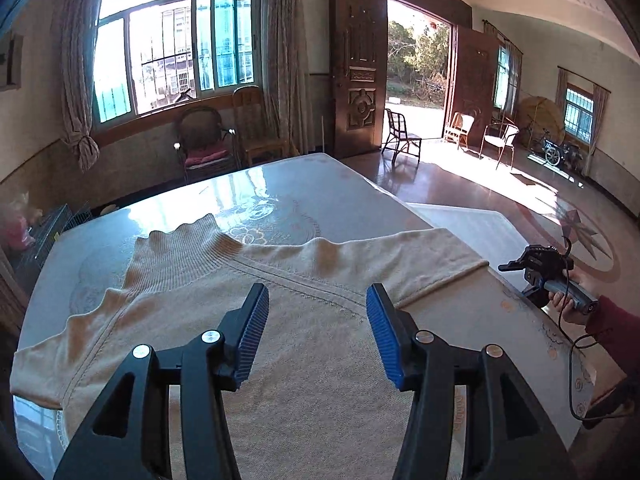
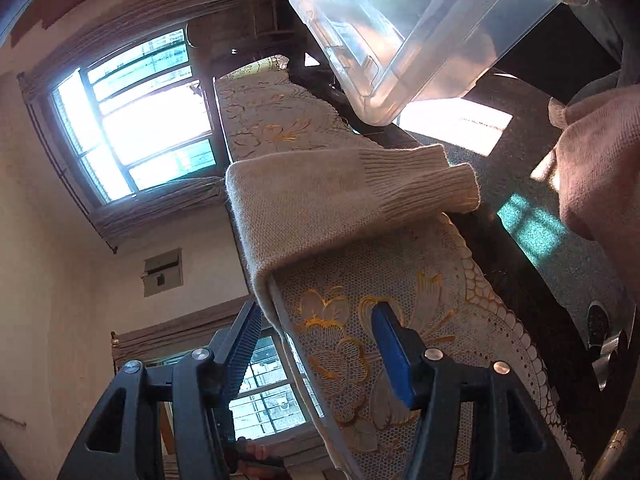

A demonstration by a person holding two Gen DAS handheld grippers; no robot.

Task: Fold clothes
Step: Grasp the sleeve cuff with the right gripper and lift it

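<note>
My left tongs (image 1: 318, 330) hang open above the cream sweater (image 1: 256, 304) spread flat on the bench (image 1: 304, 188); one sleeve (image 1: 400, 256) reaches the right edge, near my right tongs (image 1: 536, 266).

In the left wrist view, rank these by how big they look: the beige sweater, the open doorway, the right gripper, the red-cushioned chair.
1. beige sweater, largest by far, though nearest the camera.
2. open doorway.
3. red-cushioned chair and right gripper: look about alike, and their distances differ, so unranked.

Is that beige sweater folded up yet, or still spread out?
Spread out: the sweater lies flat on the table, sleeves out to both sides, one cuff hanging over the edge.
</note>
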